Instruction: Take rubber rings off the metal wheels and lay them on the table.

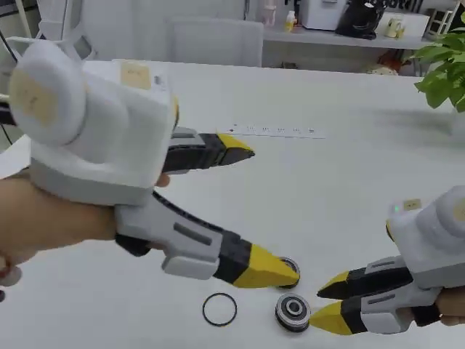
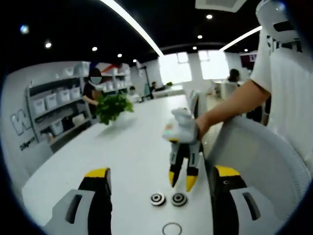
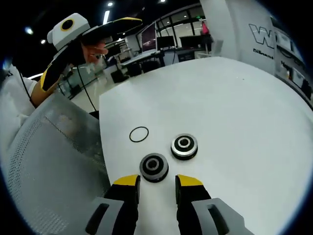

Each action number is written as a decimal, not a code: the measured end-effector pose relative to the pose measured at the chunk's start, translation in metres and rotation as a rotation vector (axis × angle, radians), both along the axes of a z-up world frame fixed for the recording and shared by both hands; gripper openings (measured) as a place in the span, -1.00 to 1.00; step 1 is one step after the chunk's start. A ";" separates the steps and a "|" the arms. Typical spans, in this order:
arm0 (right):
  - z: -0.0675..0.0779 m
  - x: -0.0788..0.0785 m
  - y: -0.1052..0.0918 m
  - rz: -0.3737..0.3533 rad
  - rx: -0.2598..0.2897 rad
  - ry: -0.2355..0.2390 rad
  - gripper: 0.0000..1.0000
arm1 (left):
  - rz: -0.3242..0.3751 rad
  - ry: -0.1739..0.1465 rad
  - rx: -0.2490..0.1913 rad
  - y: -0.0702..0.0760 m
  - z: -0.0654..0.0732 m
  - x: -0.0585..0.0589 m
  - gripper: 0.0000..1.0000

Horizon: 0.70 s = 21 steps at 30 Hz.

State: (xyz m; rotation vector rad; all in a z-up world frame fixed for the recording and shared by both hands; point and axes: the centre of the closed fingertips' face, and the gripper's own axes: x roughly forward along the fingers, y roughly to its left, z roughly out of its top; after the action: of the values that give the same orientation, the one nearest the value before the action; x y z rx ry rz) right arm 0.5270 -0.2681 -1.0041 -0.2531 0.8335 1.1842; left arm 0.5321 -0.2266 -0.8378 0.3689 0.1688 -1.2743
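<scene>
Now the left gripper (image 1: 254, 211) gapes wide, empty; the right gripper (image 1: 325, 302), narrowly parted and empty, is beside 2 wheels (image 1: 294, 311); 1 ring (image 1: 219, 309) lies on the table (image 1: 349, 182).

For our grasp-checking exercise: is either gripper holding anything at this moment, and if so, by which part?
Nothing is held. The left gripper is wide open; the right gripper, jaws slightly apart and empty, sits just short of a wheel.
</scene>
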 end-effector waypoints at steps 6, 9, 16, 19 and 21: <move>-0.004 -0.003 0.001 0.018 -0.016 0.006 -0.47 | -0.051 0.013 -0.054 -0.032 -0.006 0.004 0.56; -0.001 -0.002 0.004 0.028 -0.003 -0.008 -0.47 | -0.046 0.012 -0.064 -0.041 -0.022 0.009 0.47; 0.002 0.000 0.008 0.004 0.052 0.001 -0.49 | 0.001 0.032 -0.017 -0.037 -0.070 0.012 0.02; 0.002 0.002 0.008 -0.013 0.062 0.010 -0.49 | 0.001 0.008 0.026 -0.037 -0.085 0.013 -0.01; 0.002 0.003 0.008 -0.012 0.063 0.004 -0.49 | 0.010 0.026 0.019 -0.037 -0.091 0.014 -0.08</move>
State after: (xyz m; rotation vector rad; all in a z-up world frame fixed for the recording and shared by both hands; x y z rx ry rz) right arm 0.5297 -0.2599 -1.0025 -0.1947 0.7988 1.1979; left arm 0.5462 -0.2639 -0.9289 0.3674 0.2050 -1.2683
